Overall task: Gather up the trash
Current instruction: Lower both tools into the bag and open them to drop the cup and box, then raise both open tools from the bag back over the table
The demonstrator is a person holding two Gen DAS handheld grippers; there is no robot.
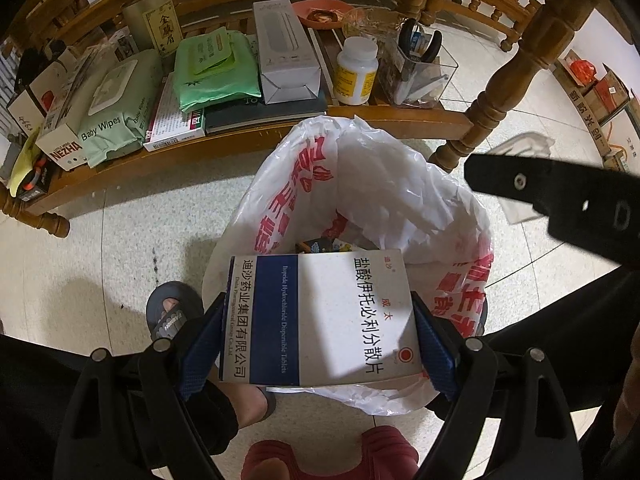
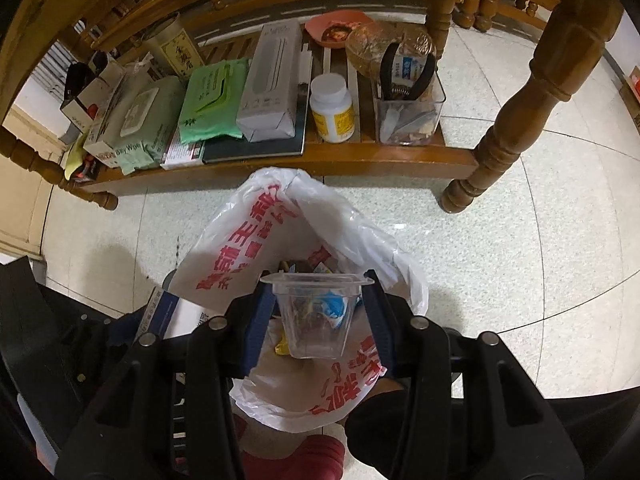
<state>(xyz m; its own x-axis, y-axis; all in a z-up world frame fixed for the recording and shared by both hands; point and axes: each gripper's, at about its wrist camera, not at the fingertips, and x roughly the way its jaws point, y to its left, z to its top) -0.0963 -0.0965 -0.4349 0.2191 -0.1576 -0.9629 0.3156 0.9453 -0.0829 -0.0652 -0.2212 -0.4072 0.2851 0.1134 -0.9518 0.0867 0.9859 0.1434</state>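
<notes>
A white plastic bag with red print [image 1: 384, 184] stands open on the floor, with some rubbish inside. My left gripper [image 1: 318, 344] is shut on a white and blue medicine box [image 1: 320, 320], held flat over the bag's near rim. My right gripper [image 2: 318, 320] is shut on a clear plastic cup [image 2: 316, 312], held over the mouth of the same bag [image 2: 256, 240]. The box [image 2: 160, 312] and the left gripper show at the left edge of the right wrist view. The right gripper's black body [image 1: 560, 196] crosses the right side of the left wrist view.
A low wooden shelf [image 1: 256, 136] behind the bag holds baby wipes [image 1: 116, 116], a green wipes pack [image 1: 216, 68], a white carton [image 1: 284, 52], a pill bottle [image 1: 356, 72] and a clear bin with pliers [image 1: 420, 68]. A person's sandalled foot [image 1: 172, 312] and a red stool [image 1: 332, 456] are close by. Cardboard boxes [image 1: 600, 92] stand at the right.
</notes>
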